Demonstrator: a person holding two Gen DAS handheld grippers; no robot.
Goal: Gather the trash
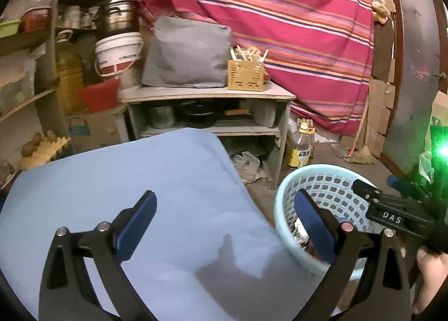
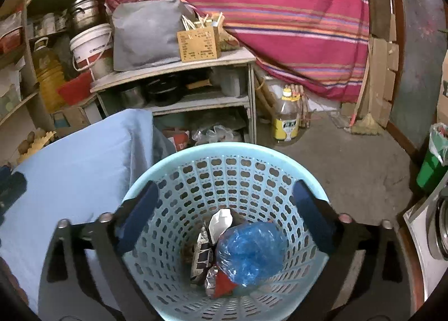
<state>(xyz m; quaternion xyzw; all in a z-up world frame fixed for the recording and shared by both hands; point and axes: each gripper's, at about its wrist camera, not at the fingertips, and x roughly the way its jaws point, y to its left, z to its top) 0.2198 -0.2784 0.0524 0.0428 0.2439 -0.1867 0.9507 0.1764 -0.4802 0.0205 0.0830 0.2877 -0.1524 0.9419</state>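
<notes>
A light blue perforated basket (image 2: 240,158) stands on the floor beside a table under a pale blue cloth (image 2: 70,169). Inside lie a crumpled blue plastic bag (image 2: 252,253), a white paper scrap (image 2: 221,221) and foil wrappers (image 2: 203,253). My right gripper (image 2: 226,209) hangs open over the basket's mouth, its blue pads wide apart and holding nothing. My left gripper (image 1: 224,220) is open above the blue cloth (image 1: 126,181), its right pad over the basket's rim (image 1: 282,203); nothing is between its fingers. In the left wrist view the right gripper's black body (image 1: 392,214) shows over the basket.
A low grey shelf unit (image 1: 207,94) with pots, a grey bag (image 1: 187,55) and a yellow utensil box (image 1: 246,74) stands behind. An oil bottle (image 2: 287,119) and a broom (image 2: 366,122) are on the concrete floor. A green bin (image 2: 432,161) is at the right.
</notes>
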